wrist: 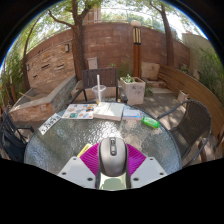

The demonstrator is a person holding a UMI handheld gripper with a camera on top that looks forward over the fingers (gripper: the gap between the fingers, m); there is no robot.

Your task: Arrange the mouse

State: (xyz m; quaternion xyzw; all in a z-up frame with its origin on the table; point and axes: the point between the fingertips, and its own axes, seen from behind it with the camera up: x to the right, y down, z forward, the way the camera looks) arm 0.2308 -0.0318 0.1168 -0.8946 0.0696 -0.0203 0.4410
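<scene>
A grey computer mouse [112,157] with a black scroll wheel sits between my gripper's two fingers, its nose pointing away from me. Both magenta pads [91,159] press against its sides. My gripper [112,160] is shut on the mouse and holds it over the near part of a round glass table [60,145]. The rear of the mouse is hidden by the gripper body.
Beyond the fingers on the table lie open magazines [92,111], a white cup [99,95], a blue-white box [133,115] and a green object [150,123]. A planter [132,91] stands behind. Wicker chairs [190,120] ring the table; a brick wall [110,45] lies behind.
</scene>
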